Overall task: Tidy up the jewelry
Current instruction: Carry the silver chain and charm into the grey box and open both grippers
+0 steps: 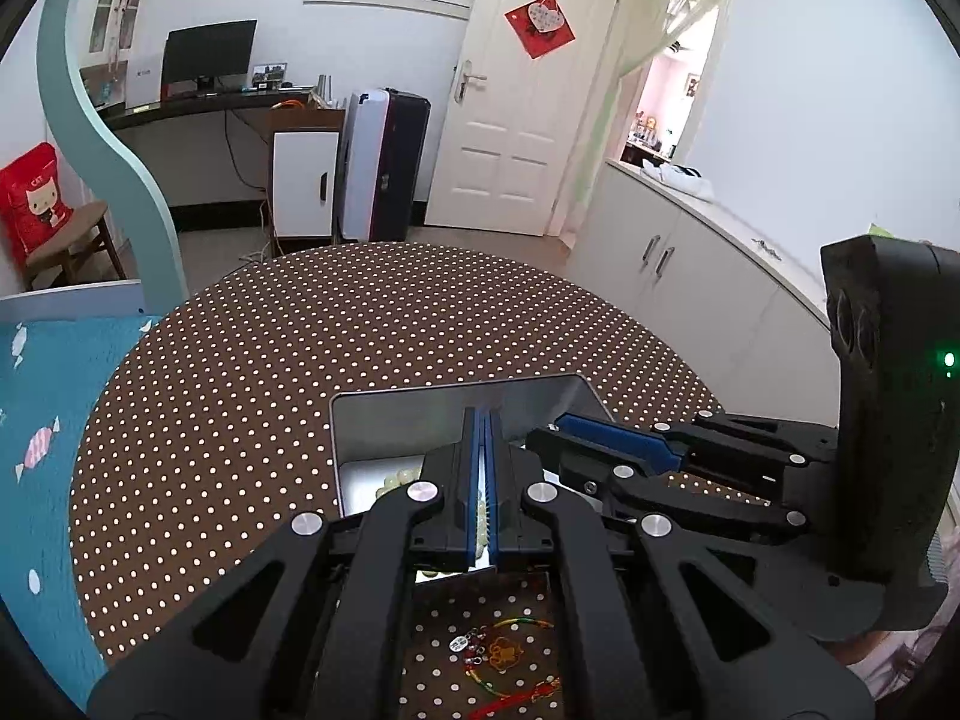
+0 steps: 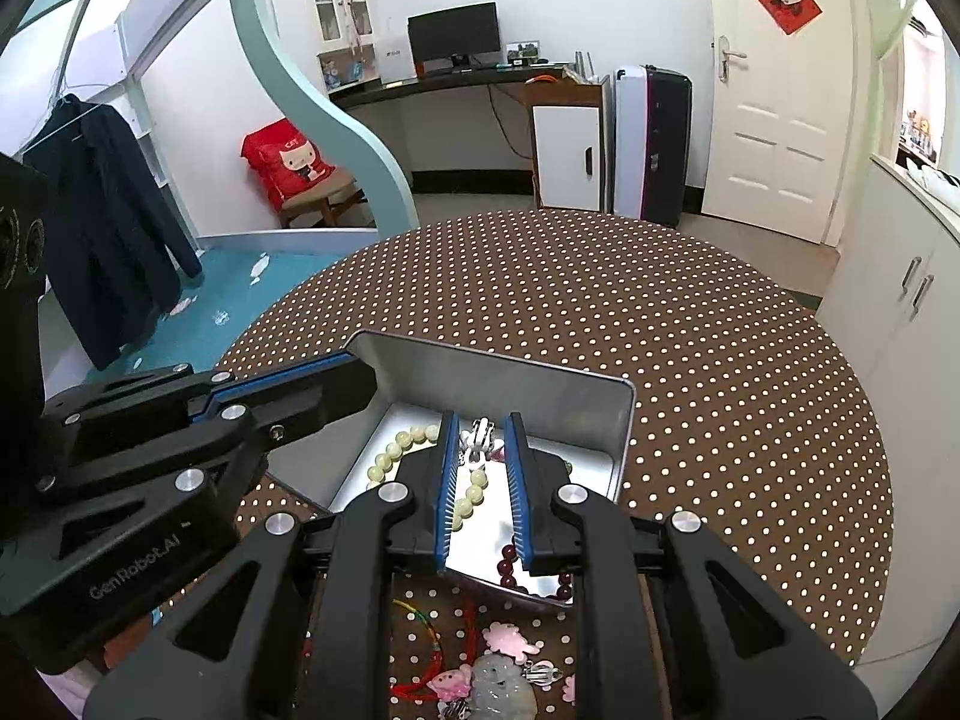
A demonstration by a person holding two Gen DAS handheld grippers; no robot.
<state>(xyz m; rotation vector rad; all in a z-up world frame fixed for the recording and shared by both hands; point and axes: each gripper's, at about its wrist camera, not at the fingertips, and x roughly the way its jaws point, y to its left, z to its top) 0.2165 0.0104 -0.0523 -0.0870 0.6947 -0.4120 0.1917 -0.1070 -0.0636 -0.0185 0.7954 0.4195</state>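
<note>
While the left gripper, pressed together, seems to steady the metal tin at its left wall, the right gripper hangs spread over the pale bead bracelet inside, so picking up the loose charms on the table likely comes next.

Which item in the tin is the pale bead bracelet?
On the dotted round table sits an open metal tin. Inside, toward its left side, lies the pale bead bracelet, a loop of cream-coloured round beads; the other beads at the near edge are dark red.
</note>
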